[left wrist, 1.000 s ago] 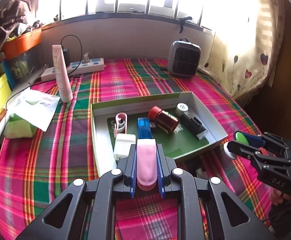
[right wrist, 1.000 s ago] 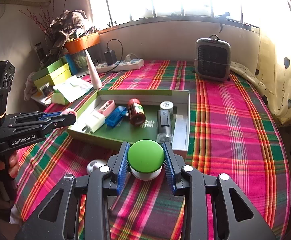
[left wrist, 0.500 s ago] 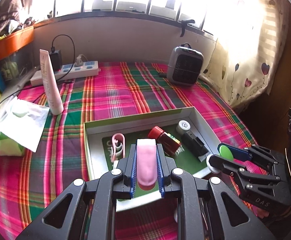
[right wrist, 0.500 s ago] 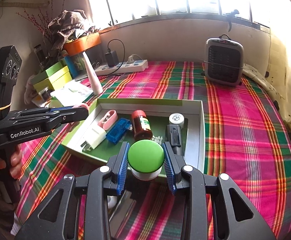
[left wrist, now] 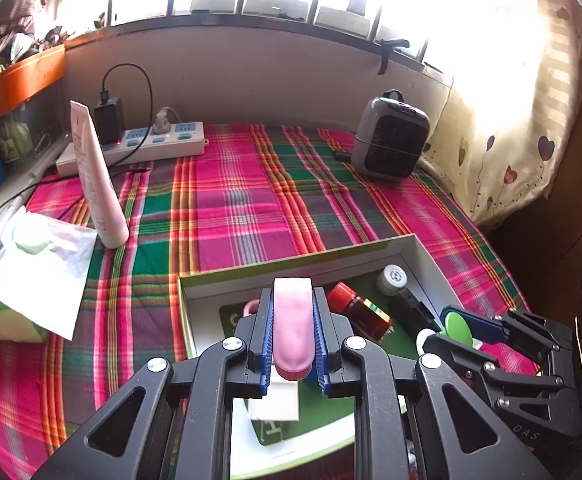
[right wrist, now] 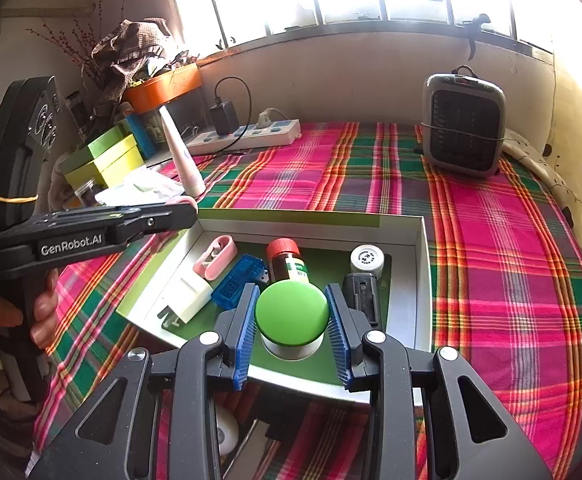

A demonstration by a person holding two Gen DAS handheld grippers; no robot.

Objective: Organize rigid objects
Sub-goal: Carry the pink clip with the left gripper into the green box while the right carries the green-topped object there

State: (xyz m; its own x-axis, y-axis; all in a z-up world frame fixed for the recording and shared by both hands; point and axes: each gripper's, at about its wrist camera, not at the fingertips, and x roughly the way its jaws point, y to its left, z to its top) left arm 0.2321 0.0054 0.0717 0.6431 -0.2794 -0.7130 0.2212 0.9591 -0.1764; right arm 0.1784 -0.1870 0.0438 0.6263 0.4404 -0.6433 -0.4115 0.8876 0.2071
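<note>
My left gripper [left wrist: 293,340] is shut on a pink oblong object [left wrist: 293,328] and holds it above the near left part of the open box [left wrist: 299,262]. My right gripper [right wrist: 293,330] is shut on a green-topped white jar [right wrist: 292,316], held over the box's near edge [right wrist: 422,280]. In the box lie a pink clip [right wrist: 215,257], a white plug [right wrist: 187,299], a blue block [right wrist: 238,279], a red-capped bottle [right wrist: 287,262], a white round cap [right wrist: 367,259] and a black device [right wrist: 361,298].
A grey heater [right wrist: 463,118] stands at the back right. A power strip [left wrist: 147,145], a white tube [left wrist: 97,184], tissues [left wrist: 31,272] and coloured boxes [right wrist: 103,158] are at the back left. A white round object [right wrist: 225,432] lies under my right gripper.
Both grippers have moved forward with their objects, from in front of the box to over its near part.
</note>
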